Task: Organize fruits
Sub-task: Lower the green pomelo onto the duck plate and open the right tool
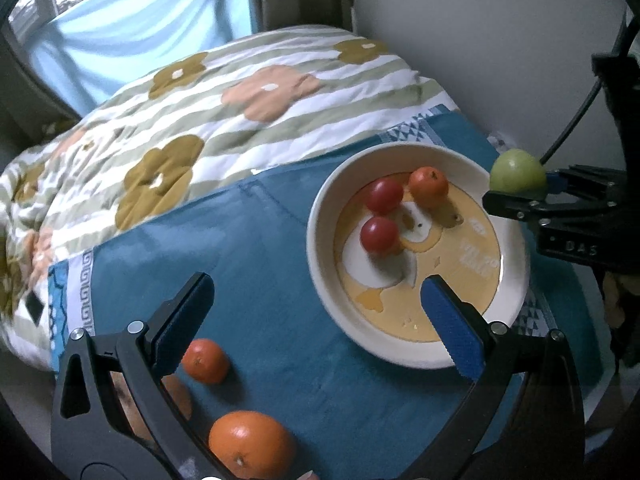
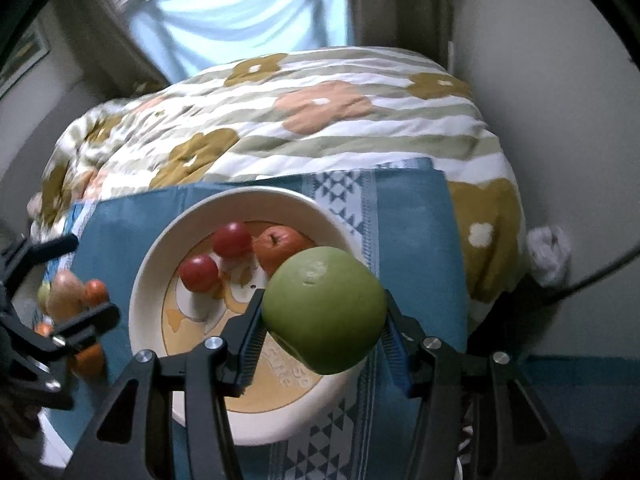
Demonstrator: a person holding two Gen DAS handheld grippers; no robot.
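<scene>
Right gripper (image 2: 324, 328): we see its blue-padded jaws clenched on a round green fruit (image 2: 325, 309), held above the near rim of a white round bowl with a yellow cartoon-printed floor (image 2: 148, 280). Left gripper (image 1: 316, 320): released, jaws spread wide with nothing between them, hovering over the bowl's near-left edge. Inside the bowl we note two small red tomatoes (image 1: 383, 195) and one small orange citrus (image 1: 428, 187). On the blue cloth (image 1: 272, 240) beside the bowl lie a small orange fruit (image 1: 205, 361) and a larger orange (image 1: 251, 444). A floral striped quilt (image 1: 200, 120) lies beyond.
</scene>
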